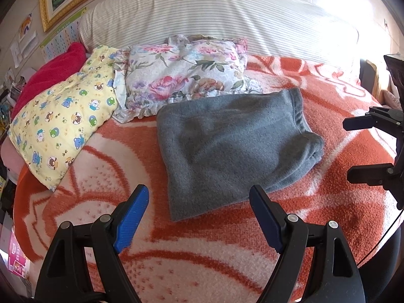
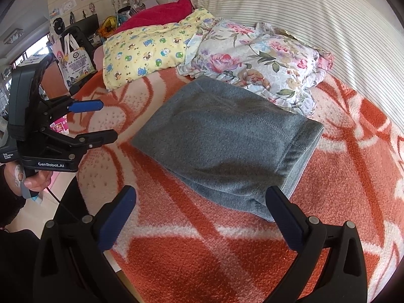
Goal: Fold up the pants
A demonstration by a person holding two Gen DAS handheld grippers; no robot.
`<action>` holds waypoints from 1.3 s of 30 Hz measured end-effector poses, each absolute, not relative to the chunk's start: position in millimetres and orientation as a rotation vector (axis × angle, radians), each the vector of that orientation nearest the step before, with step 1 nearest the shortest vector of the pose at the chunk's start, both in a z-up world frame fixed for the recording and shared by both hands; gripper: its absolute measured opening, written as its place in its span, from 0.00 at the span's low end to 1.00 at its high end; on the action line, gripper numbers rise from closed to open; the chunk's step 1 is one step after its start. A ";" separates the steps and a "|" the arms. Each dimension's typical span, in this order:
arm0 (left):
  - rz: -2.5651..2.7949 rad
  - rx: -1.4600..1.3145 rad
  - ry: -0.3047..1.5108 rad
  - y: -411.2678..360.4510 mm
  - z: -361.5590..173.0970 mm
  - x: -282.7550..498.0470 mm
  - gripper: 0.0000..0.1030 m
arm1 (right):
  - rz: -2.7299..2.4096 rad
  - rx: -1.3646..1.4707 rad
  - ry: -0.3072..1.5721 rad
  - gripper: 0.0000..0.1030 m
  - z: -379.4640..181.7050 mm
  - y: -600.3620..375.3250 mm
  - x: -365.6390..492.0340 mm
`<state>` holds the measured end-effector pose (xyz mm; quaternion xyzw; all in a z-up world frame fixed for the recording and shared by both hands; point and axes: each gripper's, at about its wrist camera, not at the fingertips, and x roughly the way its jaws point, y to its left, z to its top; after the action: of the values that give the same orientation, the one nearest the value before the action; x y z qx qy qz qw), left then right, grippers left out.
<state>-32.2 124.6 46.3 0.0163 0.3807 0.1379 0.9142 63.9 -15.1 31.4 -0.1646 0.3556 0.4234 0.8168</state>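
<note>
The grey fleece pants [image 1: 227, 146] lie folded into a compact stack on the orange-and-white blanket [image 1: 176, 252]; they also show in the right wrist view [image 2: 222, 141]. My left gripper [image 1: 199, 202] is open and empty, just short of the stack's near edge. It also shows at the left of the right wrist view [image 2: 106, 121], open. My right gripper [image 2: 199, 207] is open and empty, close to the stack's near corner. It appears at the right edge of the left wrist view [image 1: 349, 149], open.
A floral pillow [image 1: 186, 75] touches the stack's far side, with a yellow bear-print pillow [image 1: 63, 126] and a red blanket [image 1: 50, 75] to its left. A striped headboard cushion [image 1: 214, 12] is behind. Cluttered furniture and bags [image 2: 75, 60] stand beyond the bed's left edge.
</note>
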 end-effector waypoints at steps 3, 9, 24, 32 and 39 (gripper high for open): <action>0.290 0.041 0.784 124.4 45.9 -31.8 0.80 | 0.902 -0.345 0.755 0.99 32.2 -15.3 64.7; 0.290 0.040 0.793 126.3 43.9 -29.4 0.80 | 0.905 -0.343 0.753 0.99 32.9 -14.2 65.3; 0.292 0.029 0.802 137.7 42.5 -10.8 0.80 | 0.899 -0.323 0.767 0.99 27.3 -11.4 76.2; 0.285 0.032 0.817 139.1 37.4 0.4 0.80 | 0.888 -0.293 0.783 0.99 22.2 -14.9 87.2; 0.280 0.037 0.829 140.7 32.4 10.3 0.80 | 0.887 -0.271 0.797 0.99 16.9 -17.7 96.4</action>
<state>10.3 140.7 32.4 0.0177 0.4014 0.1356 0.9056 96.4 -17.7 16.9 -0.1272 0.3742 0.4163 0.8188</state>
